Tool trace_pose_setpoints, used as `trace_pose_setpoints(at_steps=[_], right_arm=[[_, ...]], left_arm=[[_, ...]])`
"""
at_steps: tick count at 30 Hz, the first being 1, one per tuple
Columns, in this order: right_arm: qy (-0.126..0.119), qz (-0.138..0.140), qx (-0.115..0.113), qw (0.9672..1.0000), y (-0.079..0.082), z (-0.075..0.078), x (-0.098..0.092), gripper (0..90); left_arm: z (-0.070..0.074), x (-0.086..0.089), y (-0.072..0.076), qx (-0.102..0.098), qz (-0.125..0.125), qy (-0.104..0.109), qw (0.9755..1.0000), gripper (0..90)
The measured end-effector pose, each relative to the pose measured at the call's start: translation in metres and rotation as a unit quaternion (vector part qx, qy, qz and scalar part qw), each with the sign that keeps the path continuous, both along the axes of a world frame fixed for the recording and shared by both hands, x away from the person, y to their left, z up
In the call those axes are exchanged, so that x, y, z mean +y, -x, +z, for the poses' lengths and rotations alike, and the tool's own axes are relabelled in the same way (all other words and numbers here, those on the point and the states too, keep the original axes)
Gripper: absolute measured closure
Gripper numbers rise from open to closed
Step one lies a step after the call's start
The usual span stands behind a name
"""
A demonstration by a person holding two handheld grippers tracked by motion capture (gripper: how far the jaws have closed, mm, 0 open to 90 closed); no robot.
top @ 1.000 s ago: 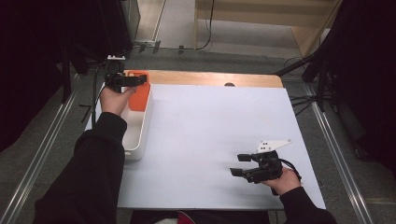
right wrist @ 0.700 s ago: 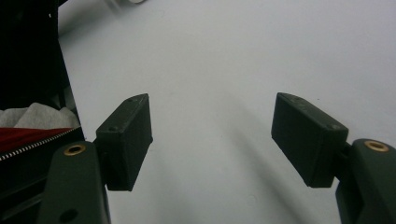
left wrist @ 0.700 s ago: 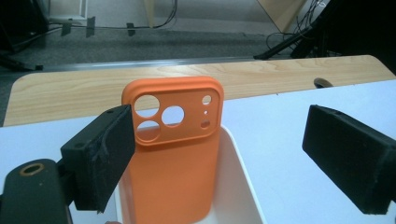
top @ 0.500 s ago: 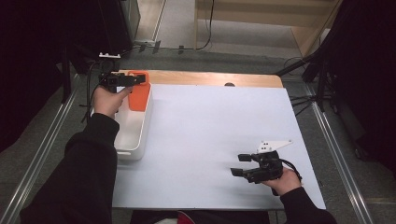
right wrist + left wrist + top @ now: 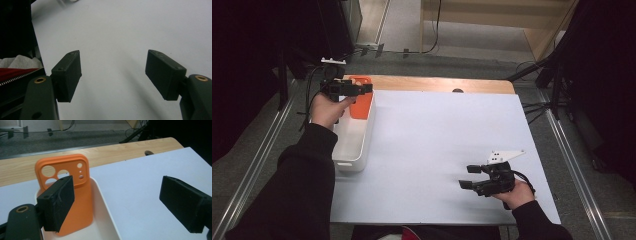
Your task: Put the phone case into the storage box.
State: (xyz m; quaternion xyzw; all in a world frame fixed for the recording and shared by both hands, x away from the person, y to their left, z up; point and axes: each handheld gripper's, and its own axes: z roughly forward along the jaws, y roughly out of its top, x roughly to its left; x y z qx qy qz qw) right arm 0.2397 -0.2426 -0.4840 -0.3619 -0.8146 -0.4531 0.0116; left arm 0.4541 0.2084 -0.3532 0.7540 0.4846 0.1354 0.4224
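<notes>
Orange plastic phone case [image 5: 72, 202] leaning upright at white tray's [image 5: 357, 145] far end; left gripper [image 5: 120, 205] hovering wide and empty, jaws just narrowing slightly. Better centred over case's edges before squeezing.

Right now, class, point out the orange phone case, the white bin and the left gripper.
orange phone case [image 5: 75, 202], left gripper view, on its flat back below the camera holes.
white bin [image 5: 368, 131], high view, on its right wall.
left gripper [image 5: 362, 88], high view, at its jaw tips, over the bin.

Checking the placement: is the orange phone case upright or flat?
Upright: the orange phone case leans against the white tray's far end.
</notes>
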Motion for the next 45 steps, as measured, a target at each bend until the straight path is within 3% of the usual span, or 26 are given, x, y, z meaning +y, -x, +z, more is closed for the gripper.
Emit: trace_pose_setpoints(at_steps=[6, 12, 18, 21, 45], right_arm=[[0.000, 0.001, -0.001, 1.0000, 0.000, 0.000, 0.000, 27.9], [0.000, 0.001, 0.000, 1.0000, -0.001, 0.000, 0.000, 28.0], [-0.001, 0.003, -0.002, 1.0000, -0.001, 0.001, 0.001, 28.0], [-0.001, 0.004, -0.002, 1.0000, -0.001, 0.001, 0.001, 28.0], [-0.001, 0.003, -0.002, 1.0000, 0.000, 0.002, 0.001, 28.0]], left_arm=[[0.003, -0.005, 0.007, 0.005, -0.038, 0.014, 0.9992, 12.8], [0.005, -0.009, 0.017, 0.000, -0.067, 0.007, 0.9977, 12.8], [0.005, -0.011, 0.027, -0.009, -0.104, 0.022, 0.9943, 13.2], [0.005, -0.012, 0.032, -0.011, -0.112, 0.028, 0.9932, 13.3], [-0.008, -0.026, 0.071, -0.019, -0.170, 0.014, 0.9852, 13.3]])
